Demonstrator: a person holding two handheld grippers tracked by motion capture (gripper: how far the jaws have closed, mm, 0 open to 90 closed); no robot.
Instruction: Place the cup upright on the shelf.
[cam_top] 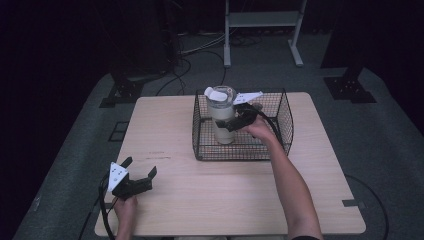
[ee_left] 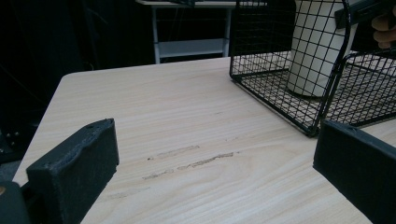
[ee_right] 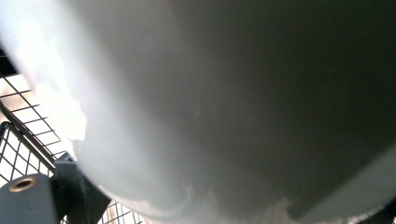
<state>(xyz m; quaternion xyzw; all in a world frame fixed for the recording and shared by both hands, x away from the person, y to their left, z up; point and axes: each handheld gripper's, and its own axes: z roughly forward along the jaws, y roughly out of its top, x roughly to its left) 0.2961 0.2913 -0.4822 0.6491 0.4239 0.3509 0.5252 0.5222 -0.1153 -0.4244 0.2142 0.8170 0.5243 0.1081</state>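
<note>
A tall white tumbler (cam_top: 222,114) stands upright inside a black wire basket (cam_top: 285,117) that sits on the wooden bench (cam_top: 210,200) toward twelve o'clock, a little right of centre. The tumbler occupies the basket's left half, at about nine o'clock within it, its clear lid (cam_top: 220,95) rising above the basket rim. The right gripper (cam_top: 231,123) reaches into the basket from the three o'clock side and is closed around the tumbler's body at mid-height, the jaws pressing the wall from either side; the right hand (cam_top: 260,127) behind it rests over the basket's middle. In the right gripper view the tumbler's pale wall (ee_right: 224,102) sits hard against the lens, blurred, with basket mesh (ee_right: 23,126) visible at the lower left.

The left gripper (cam_top: 141,169) is at the bench's seven o'clock corner, well apart from the basket, pointing toward one o'clock. Its jaws are spread wide with nothing between them. In the left gripper view bare wood (ee_left: 187,140) with a few faint scuff marks (ee_left: 191,158) lies between the two jaws, and the basket (ee_left: 280,79) and tumbler (ee_left: 317,46) stand farther off at the upper right. The left hand (cam_top: 125,210) holds that gripper at the bench's near edge.
</note>
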